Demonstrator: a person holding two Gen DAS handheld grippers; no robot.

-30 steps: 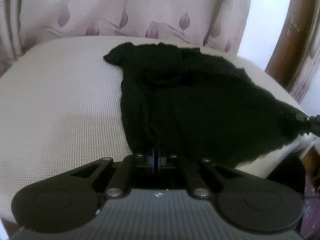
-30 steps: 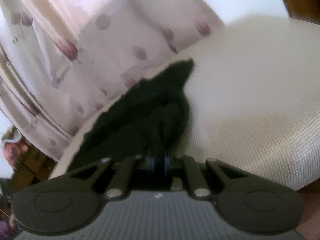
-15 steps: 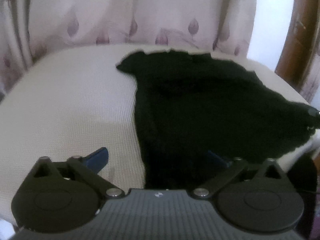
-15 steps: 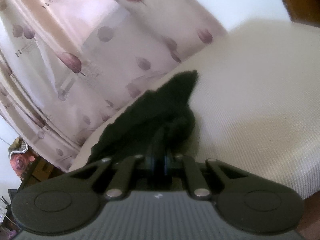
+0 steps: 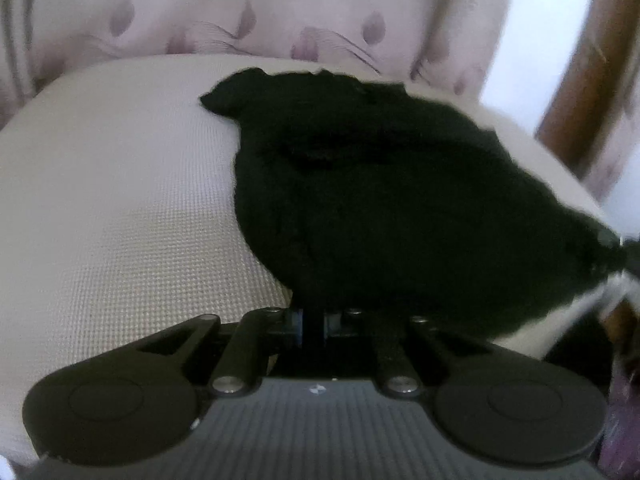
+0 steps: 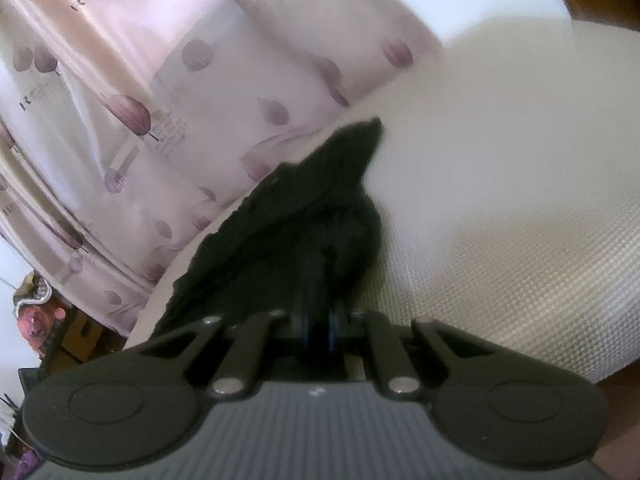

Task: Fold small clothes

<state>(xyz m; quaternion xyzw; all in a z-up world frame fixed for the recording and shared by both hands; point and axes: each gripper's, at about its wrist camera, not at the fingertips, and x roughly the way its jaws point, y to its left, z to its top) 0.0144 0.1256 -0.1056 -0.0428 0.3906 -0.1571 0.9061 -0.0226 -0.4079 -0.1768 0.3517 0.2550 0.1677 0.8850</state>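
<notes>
A small black knitted garment (image 5: 392,200) lies spread on a cream woven cushion (image 5: 120,208). My left gripper (image 5: 314,320) is shut on the garment's near edge. In the right wrist view the same black garment (image 6: 304,236) stretches away toward the cushion's far edge. My right gripper (image 6: 318,328) is shut on another corner of it. That right gripper shows as a dark blurred shape at the far right of the left wrist view (image 5: 630,246), with the cloth pulled to a point there.
A pale pink curtain with purple leaf print (image 5: 240,12) hangs behind the cushion and also shows in the right wrist view (image 6: 160,100). A brown wooden post (image 5: 580,80) stands at the right. Cluttered items (image 6: 36,320) sit low on the left.
My left gripper opened half a second ago and has closed again on the garment's near edge. My right gripper stayed shut on its corner and lifted slightly.
</notes>
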